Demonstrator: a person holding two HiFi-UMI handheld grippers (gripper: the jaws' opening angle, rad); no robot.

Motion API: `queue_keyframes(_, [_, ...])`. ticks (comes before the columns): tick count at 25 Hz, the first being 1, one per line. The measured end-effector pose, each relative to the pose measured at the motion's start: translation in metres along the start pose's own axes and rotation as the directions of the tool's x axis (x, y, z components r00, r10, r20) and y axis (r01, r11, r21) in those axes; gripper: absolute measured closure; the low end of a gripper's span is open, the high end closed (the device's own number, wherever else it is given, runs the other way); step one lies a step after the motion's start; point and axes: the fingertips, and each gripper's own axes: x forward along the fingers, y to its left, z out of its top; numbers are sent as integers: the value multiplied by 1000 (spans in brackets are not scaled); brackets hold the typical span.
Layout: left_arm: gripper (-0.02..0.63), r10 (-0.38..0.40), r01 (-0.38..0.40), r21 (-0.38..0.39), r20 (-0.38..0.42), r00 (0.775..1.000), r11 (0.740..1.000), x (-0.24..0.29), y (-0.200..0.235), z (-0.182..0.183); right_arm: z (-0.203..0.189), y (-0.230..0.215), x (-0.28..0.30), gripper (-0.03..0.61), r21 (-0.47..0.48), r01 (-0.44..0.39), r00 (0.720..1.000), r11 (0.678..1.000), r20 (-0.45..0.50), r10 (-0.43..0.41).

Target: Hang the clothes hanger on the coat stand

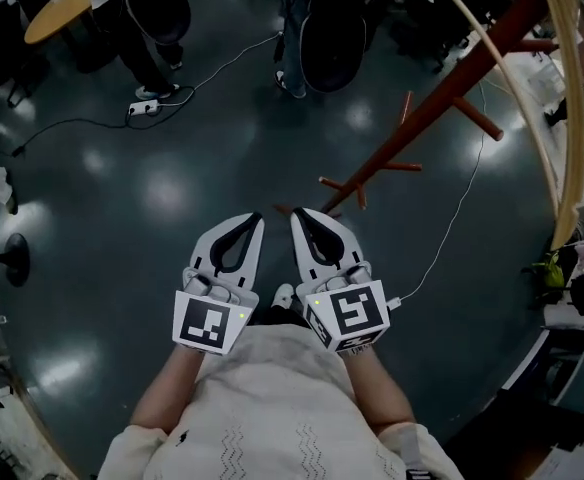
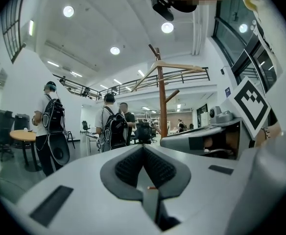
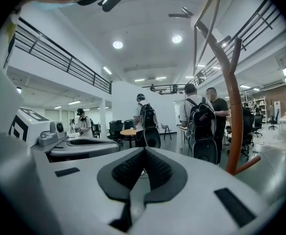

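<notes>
The red-brown coat stand (image 1: pixel 442 98) leans across the head view from the floor's middle to the upper right. A pale wooden hanger (image 1: pixel 570 118) hangs from its top, and neither gripper touches it. In the left gripper view the stand (image 2: pixel 162 102) rises straight ahead with the hanger (image 2: pixel 175 66) across its upper pegs. The right gripper view has the stand (image 3: pixel 231 116) close at the right, with the hanger (image 3: pixel 207 13) overhead. My left gripper (image 1: pixel 255 219) (image 2: pixel 144 149) and right gripper (image 1: pixel 297 215) (image 3: pixel 144 152) sit side by side near my waist. Both are shut and hold nothing.
Two people with backpacks (image 3: pixel 202 126) stand ahead, and a third person (image 2: pixel 49 126) is near a round wooden table (image 1: pixel 57 13). A power strip (image 1: pixel 144 108) and a white cable (image 1: pixel 452 218) lie on the dark floor. Desks with clutter (image 1: pixel 582 278) line the right side.
</notes>
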Motion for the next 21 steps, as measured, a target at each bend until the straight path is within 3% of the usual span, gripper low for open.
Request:
queue_keyframes(8, [601, -5, 5, -9, 2, 1000, 1000, 3, -1, 2, 0, 14, 6, 559, -65, -70, 997, 995, -20, 68])
queue_keyframes(21, [601, -19, 19, -11, -51, 999, 1000, 12, 1, -27, -33, 1, 24, 559, -10, -81, 993, 997, -87, 80])
